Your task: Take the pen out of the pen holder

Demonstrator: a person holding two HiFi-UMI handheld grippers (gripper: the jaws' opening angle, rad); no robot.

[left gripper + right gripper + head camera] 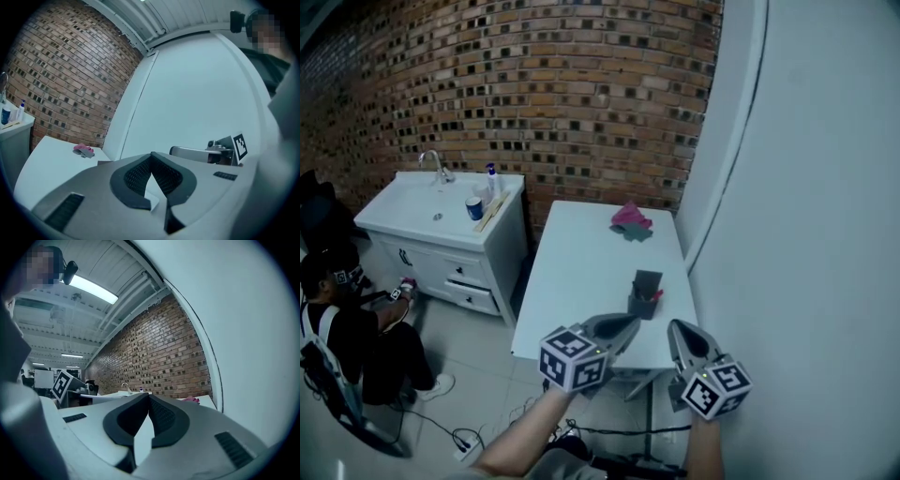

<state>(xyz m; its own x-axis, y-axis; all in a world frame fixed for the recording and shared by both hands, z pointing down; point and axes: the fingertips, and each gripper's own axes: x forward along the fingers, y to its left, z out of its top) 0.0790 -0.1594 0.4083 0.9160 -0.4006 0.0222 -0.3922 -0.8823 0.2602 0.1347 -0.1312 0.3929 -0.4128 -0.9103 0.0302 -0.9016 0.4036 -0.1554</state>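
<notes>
A black pen holder (645, 293) stands on the white table (581, 281), close to its near right edge. A red pen (657, 294) sticks out of its right side. My left gripper (628, 322) hovers at the table's near edge, just in front of the holder, shut and empty. To its right, my right gripper (678, 327) is also shut with nothing in it. In the left gripper view the jaws (151, 155) meet at the tips, and so do those in the right gripper view (149, 395). Neither gripper view shows the holder.
A pink cloth (630, 221) lies at the table's far end. A white sink cabinet (441, 211) with a faucet, bottle and cup stands to the left. A person (347, 328) sits on the floor beside it. A white wall (806, 234) runs close along the table's right side.
</notes>
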